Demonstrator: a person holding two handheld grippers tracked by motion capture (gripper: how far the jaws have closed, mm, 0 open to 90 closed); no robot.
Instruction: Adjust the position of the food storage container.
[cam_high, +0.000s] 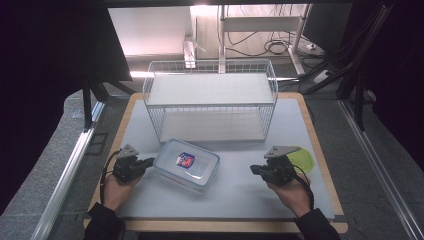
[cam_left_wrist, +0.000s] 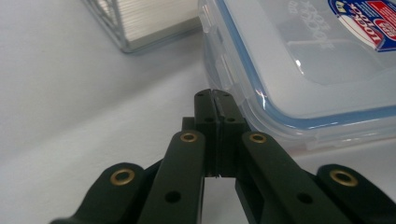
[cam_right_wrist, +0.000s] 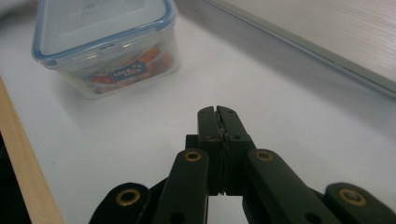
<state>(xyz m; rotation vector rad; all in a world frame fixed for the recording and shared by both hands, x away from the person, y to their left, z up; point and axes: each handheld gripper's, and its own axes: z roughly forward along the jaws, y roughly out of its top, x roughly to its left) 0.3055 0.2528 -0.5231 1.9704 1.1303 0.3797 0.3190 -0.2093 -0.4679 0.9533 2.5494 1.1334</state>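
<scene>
Near edge of the tabletop (cam_high: 235, 202) first: I've got the left gripper (cam_high: 148, 162) in the person's left hand (cam_high: 117, 192) toward the near left corner, jaws pressed together with nothing between them. In the left gripper view the left gripper (cam_left_wrist: 213, 95) has its tips just beside the side latch of the clear plastic food container (cam_left_wrist: 299, 60); can't tell if they actually touch it.

Right gripper (cam_high: 253, 170) sits in the right hand (cam_high: 292, 195) toward the near right corner, jaws also pressed together, empty. In the right gripper view the right gripper (cam_right_wrist: 216, 112) points across bare white surface at the container (cam_right_wrist: 105, 44), well apart from it.

The container (cam_high: 187, 164) lies between the two grippers, left of centre, turned at an angle to the table edges. Lid is on, blue seal around the rim, red and blue label on top. Right gripper view shows printed packaging through its side wall.

A yellow-green disc (cam_high: 303, 160) lies flat by the right edge, just behind the right gripper.

Further back, a white wire rack (cam_high: 210, 100) with a solid shelf on top stands along the far edge, centred, apart from the container.

Wooden rim of the table (cam_right_wrist: 25, 177) shows past the white top.
</scene>
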